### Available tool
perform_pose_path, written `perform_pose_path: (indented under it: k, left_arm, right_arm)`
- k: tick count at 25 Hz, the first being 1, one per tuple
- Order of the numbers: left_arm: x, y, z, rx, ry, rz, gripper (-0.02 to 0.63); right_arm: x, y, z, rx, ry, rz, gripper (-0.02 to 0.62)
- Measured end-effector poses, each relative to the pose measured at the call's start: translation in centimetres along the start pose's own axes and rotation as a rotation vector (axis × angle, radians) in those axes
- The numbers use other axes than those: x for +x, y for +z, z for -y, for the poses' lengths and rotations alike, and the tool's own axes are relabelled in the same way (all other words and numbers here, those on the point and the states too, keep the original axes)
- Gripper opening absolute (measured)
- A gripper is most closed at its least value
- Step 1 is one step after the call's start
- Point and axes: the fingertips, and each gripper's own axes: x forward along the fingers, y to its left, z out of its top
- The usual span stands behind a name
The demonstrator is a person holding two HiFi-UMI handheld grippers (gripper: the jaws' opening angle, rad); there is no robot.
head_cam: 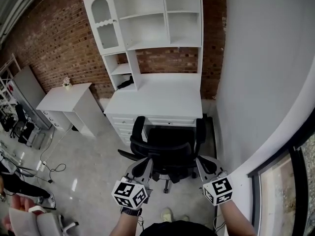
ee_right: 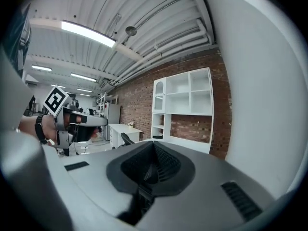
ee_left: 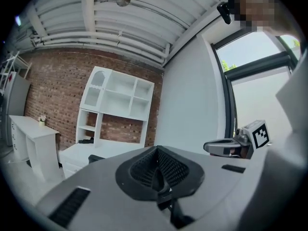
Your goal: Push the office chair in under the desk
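Observation:
In the head view, the black office chair (head_cam: 167, 149) stands in front of the white desk (head_cam: 162, 95), its seat toward the drawers and its backrest toward me. The desk carries a white shelf unit (head_cam: 147, 18) against the brick wall. My left gripper (head_cam: 142, 167) is by the backrest's left edge and my right gripper (head_cam: 203, 164) by its right edge; whether they touch it does not show. Both point roughly level at the desk. The left gripper (ee_left: 156, 170) is shut with nothing between its pads, and so is the right gripper (ee_right: 151, 167).
A white wall (head_cam: 266, 82) runs close along the chair's right side, with a dark window frame (head_cam: 290, 151) below it. A small white side table (head_cam: 64, 97) stands left of the desk. Cables (head_cam: 49, 168), other chairs and a person (head_cam: 15, 200) are at the far left.

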Motion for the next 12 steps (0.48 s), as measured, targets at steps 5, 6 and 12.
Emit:
perform_pose_path:
  k: [5,6,12]
  left_arm:
    - [-0.2,0.9,0.5,0.020,0.015,0.012,0.006]
    - [-0.1,1.0,0.6,0.022,0.014,0.014,0.006]
    - [0.3,1.5,1.0,0.029,0.007,0.019,0.006]
  right_arm:
    - [-0.7,0.7,1.5,0.012,-0.003,0.001,0.005]
    - [-0.7,0.8,1.6,0.015,0.000,0.004,0.005]
    - [-0.6,1.2,1.9,0.022,0.013,0.008,0.005]
